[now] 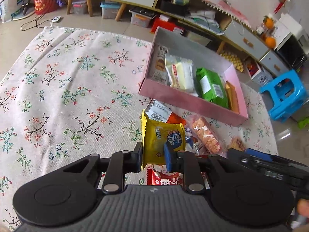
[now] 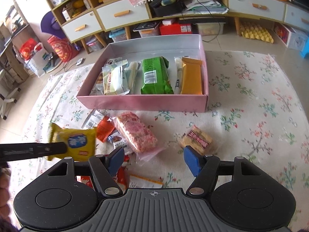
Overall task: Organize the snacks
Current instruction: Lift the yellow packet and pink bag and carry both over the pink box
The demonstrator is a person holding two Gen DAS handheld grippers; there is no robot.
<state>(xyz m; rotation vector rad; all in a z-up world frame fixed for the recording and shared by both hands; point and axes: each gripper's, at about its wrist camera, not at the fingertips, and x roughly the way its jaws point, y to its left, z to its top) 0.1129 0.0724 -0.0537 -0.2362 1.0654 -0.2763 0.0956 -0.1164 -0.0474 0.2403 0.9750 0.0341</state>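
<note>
My left gripper [image 1: 154,156] is shut on a yellow snack packet [image 1: 160,135], holding it upright above the loose pile on the rug; the packet [image 2: 77,141] also shows at the left of the right wrist view. A pink box [image 2: 143,101] holds white packets [image 2: 115,79], a green packet [image 2: 155,75] and a gold packet [image 2: 191,75]. My right gripper [image 2: 152,158] is open with nothing between its fingers, hanging over the rug between a pink cracker pack [image 2: 137,133] and a small wafer pack [image 2: 197,137].
More loose packets lie in front of the box: an orange one [image 2: 105,128], a red one [image 1: 166,178] and a white barcoded one [image 1: 158,110]. The floral rug [image 1: 67,77] spreads left. A blue stool [image 1: 283,94] stands right, and a low drawer cabinet [image 2: 123,15] stands behind the box.
</note>
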